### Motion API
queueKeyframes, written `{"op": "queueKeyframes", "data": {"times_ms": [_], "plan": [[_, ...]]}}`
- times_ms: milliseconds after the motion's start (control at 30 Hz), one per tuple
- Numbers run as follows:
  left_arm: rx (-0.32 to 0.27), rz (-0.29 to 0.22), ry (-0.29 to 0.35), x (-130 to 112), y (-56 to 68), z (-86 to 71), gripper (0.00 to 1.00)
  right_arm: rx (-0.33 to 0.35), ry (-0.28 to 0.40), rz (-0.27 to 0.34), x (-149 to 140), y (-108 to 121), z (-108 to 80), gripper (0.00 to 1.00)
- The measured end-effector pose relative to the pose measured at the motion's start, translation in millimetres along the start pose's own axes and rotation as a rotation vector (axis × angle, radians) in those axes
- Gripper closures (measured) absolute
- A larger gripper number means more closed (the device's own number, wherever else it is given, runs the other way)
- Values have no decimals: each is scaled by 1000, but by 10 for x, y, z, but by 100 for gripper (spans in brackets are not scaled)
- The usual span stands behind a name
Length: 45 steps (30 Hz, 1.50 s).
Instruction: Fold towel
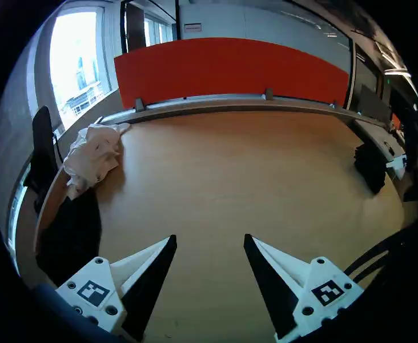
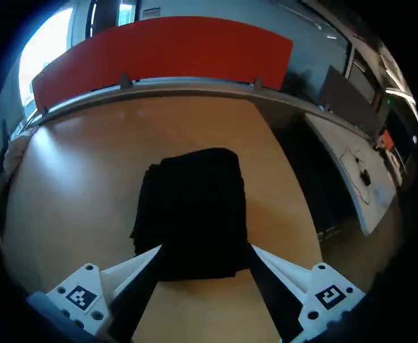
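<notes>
A folded black towel (image 2: 192, 206) lies flat on the wooden table (image 2: 77, 171), right in front of my right gripper (image 2: 205, 250). That gripper is open, its fingertips on either side of the towel's near edge. The same black towel (image 1: 372, 166) sits near the table's right edge in the left gripper view. My left gripper (image 1: 209, 246) is open over bare wood with nothing between its fingers. A crumpled white-pink towel (image 1: 92, 155) is heaped at the far left corner. Beside it, a dark cloth (image 1: 69, 234) lies on the left edge.
A red divider panel (image 1: 232, 68) runs along the table's back edge. A black chair (image 1: 40, 151) stands off the left side by the windows. To the right, across a gap, is a white desk (image 2: 352, 166) with a cable on it.
</notes>
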<state>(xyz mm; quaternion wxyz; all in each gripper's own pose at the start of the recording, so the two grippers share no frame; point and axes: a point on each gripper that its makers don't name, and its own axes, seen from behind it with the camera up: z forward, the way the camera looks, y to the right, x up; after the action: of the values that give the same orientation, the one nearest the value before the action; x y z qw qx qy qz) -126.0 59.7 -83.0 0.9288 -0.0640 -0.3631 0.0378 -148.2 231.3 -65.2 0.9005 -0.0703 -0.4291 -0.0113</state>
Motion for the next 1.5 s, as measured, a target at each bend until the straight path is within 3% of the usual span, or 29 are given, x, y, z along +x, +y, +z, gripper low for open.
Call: {"op": "queueKeyframes", "data": {"times_ms": [267,600,967,1267,1500], "plan": [[18,-3,42,213,-69,-5,13,-46,180,51,416,-19,-265,0],[21,-16,113,452,-81,-24,13,-44,407,115,869,-101,-665,0],[43,-36,191,742,-151,-65,13,-36,528,82,1132,-181,-925,0],[72,-86,312,1135,-257,-181,13,-22,655,46,1473,-365,-1256,0],[76,-82,394,1430,-292,-285,13,-4,705,30,1651,-502,-1396,0]]}}
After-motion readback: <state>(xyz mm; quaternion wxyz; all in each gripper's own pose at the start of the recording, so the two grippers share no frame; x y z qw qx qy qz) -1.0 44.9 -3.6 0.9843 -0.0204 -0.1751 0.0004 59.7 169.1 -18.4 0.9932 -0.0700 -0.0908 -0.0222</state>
